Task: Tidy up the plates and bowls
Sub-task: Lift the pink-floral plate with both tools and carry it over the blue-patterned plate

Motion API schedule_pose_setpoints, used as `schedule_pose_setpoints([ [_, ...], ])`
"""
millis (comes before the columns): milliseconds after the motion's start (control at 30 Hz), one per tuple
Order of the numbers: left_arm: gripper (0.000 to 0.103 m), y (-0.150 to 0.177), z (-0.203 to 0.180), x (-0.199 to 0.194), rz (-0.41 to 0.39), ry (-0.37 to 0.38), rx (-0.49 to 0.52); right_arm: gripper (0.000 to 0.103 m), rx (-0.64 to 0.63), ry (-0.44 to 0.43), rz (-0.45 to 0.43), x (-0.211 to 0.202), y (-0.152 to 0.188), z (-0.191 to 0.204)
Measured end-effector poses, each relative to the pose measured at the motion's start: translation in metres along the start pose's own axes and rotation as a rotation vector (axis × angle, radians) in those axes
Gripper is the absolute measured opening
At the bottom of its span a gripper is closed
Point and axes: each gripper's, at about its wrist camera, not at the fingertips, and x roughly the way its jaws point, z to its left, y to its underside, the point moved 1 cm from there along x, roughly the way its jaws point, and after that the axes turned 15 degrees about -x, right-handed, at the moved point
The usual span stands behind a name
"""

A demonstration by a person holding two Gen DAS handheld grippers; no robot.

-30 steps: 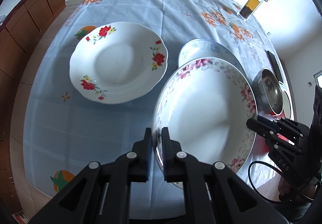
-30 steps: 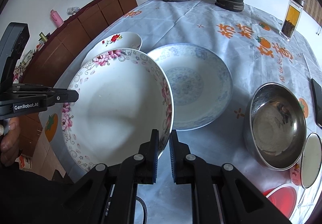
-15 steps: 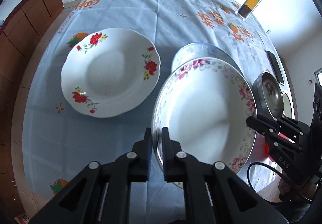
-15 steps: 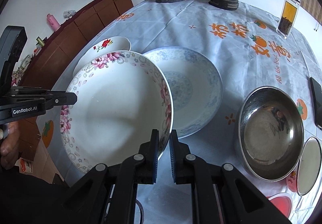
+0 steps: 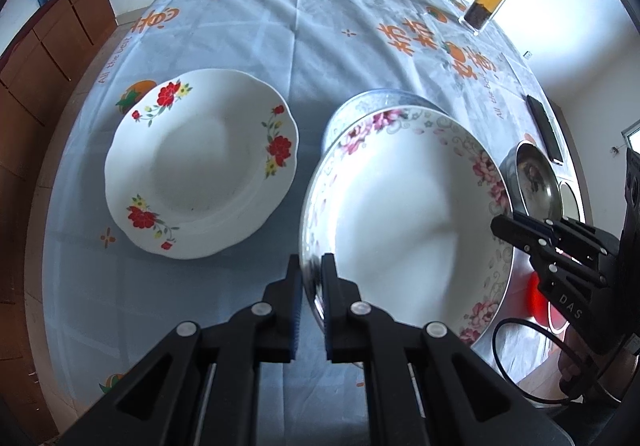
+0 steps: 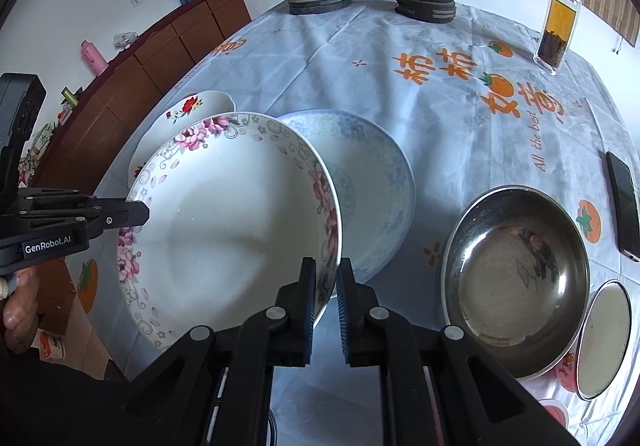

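Both hand-held grippers, left and right, clamp pink plate rims; lower level onto blue plate.

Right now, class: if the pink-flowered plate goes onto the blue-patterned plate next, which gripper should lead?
Probably the right gripper: it grips the pink-flowered plate on the rim nearest the blue-patterned plate. The left gripper holds the far rim.

Pink-flowered plate tilted above blue plate, red-flowered plate beside.
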Motion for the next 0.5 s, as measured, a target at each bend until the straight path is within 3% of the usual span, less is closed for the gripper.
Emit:
schedule_pose_setpoints([
  [500,0.005,-0.011,-0.012,0.003,-0.017,0.008,0.026,0.011,0.029,0.017,-0.002,0.004,-0.008,-0.019],
])
